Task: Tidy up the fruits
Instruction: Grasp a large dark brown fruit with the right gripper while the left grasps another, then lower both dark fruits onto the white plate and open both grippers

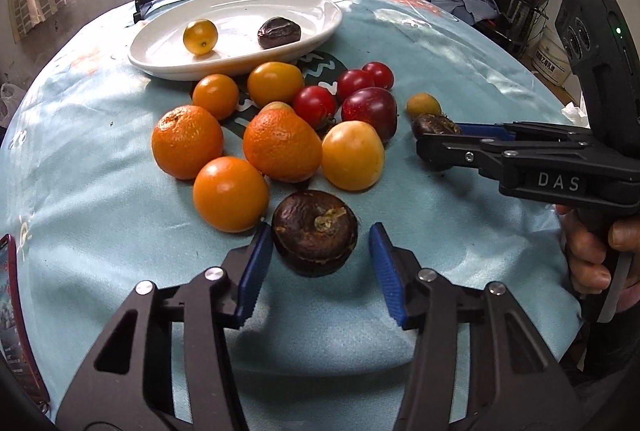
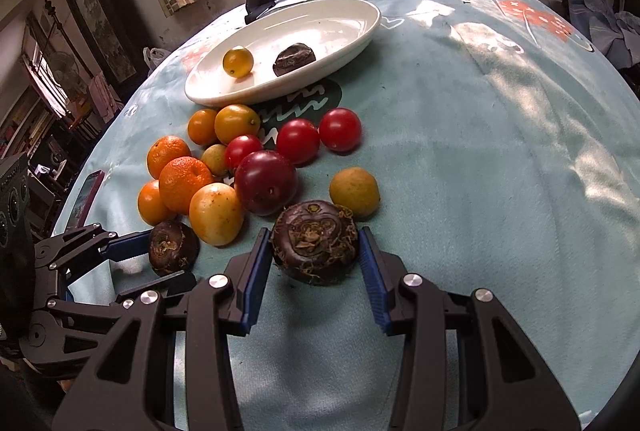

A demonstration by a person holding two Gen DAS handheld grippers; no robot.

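Left wrist view: the left hand-held gripper (image 1: 320, 259) tilts down over a dark water chestnut (image 1: 315, 232) on the table (image 1: 460, 71); one blue pad touches it, the other stands just clear.

Right wrist view: the right hand-held gripper (image 2: 316, 251) clamps a second chestnut (image 2: 315, 242) (both pads pressing), the white plate (image 2: 360, 31) well ahead beyond the fruit.

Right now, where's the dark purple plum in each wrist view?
Left wrist view: dark purple plum right of centre, just right of the red tomatoes, behind the yellow fruit.
Right wrist view: plum centre-left, just behind the dark brown fruit between the fingers.
Shared landmark: white oval plate behind the pile.
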